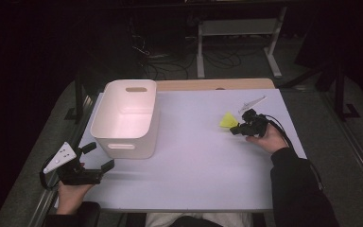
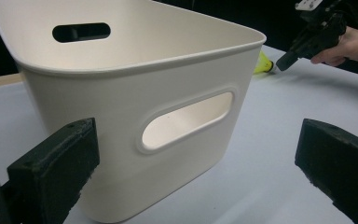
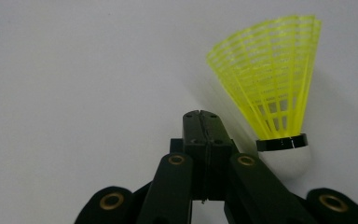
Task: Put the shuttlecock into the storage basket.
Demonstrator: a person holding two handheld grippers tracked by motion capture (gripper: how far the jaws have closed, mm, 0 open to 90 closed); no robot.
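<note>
A yellow plastic shuttlecock [image 3: 270, 70] with a white cork base lies on the pale table [image 1: 203, 161], right of centre [image 1: 227, 120]. My right gripper [image 3: 200, 116] rests just beside it with its jaws pressed together and nothing between them; the cork sits against the right side of the jaws. In the high view that gripper [image 1: 236, 129] points left at the shuttlecock. A white plastic bin [image 1: 125, 146] with handle slots stands at the left, empty. My left gripper [image 1: 99, 156] is open near the bin's front corner, its jaws wide apart and facing the bin wall [image 2: 121, 107].
The table's front edge runs close to the left hand. A strip of wood [image 1: 217, 84] borders the far edge behind the bin. Dark floor with cables and a white desk frame [image 1: 238, 28] lies beyond.
</note>
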